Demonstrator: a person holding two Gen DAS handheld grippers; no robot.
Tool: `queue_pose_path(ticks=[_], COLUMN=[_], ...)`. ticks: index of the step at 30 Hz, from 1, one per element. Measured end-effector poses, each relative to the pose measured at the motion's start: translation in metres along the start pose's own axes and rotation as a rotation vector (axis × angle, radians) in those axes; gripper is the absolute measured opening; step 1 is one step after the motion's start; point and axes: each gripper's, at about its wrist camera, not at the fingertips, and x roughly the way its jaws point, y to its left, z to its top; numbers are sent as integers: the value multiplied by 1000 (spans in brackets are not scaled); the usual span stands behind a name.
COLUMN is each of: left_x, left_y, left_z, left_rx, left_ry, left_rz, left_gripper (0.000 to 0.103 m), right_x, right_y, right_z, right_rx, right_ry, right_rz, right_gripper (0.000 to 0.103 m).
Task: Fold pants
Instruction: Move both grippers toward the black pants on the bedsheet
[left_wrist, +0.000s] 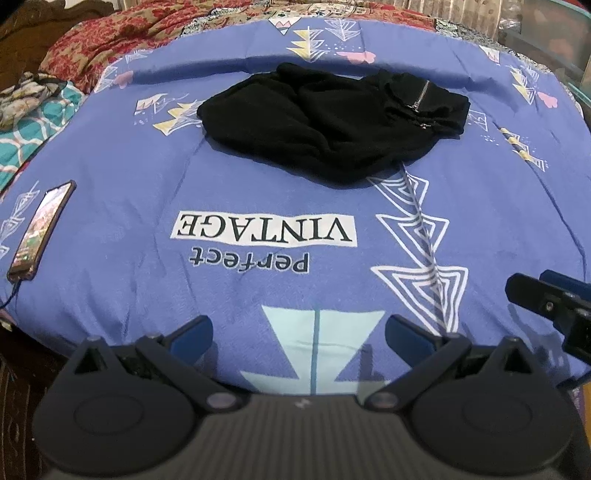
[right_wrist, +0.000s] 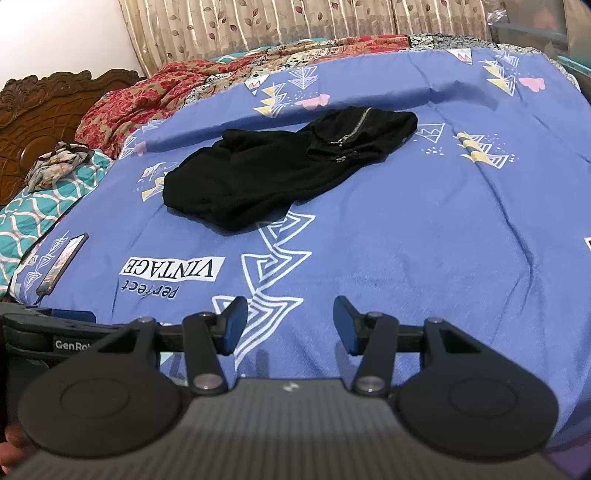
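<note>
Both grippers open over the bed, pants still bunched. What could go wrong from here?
1. The pants lie in a black heap, so a gripper may pinch several layers at once.
2. The zipper could snag or slip in a grip.
3. The phone near the bed's edge could get dragged off.

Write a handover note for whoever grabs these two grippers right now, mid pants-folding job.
Left gripper: open, empty, over the near edge of the blue bedspread.
Right gripper: open, empty, beside the left one.
Black pants: bunched in a heap mid-bed, zipper on the right end, untouched by either gripper.
Phone lies at the left edge.
Done: no fold visible.
Left: spread, flatten and fold the pants.
</note>
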Motion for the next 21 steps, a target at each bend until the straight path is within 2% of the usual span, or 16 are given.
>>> queue_pose_path(ticks=[12,21], left_x=[15,19], left_y=[-6,-3], left_z=[3,3], left_rx=[34,29], left_ry=[25,36], left_rz=[19,36], left_gripper=[103,103], right_x=[5,7], right_y=[-10,-6], right_z=[-2,1], right_rx=[19,-19], right_ry=[-5,-20], right_rz=[-6,8], right_gripper=[54,54])
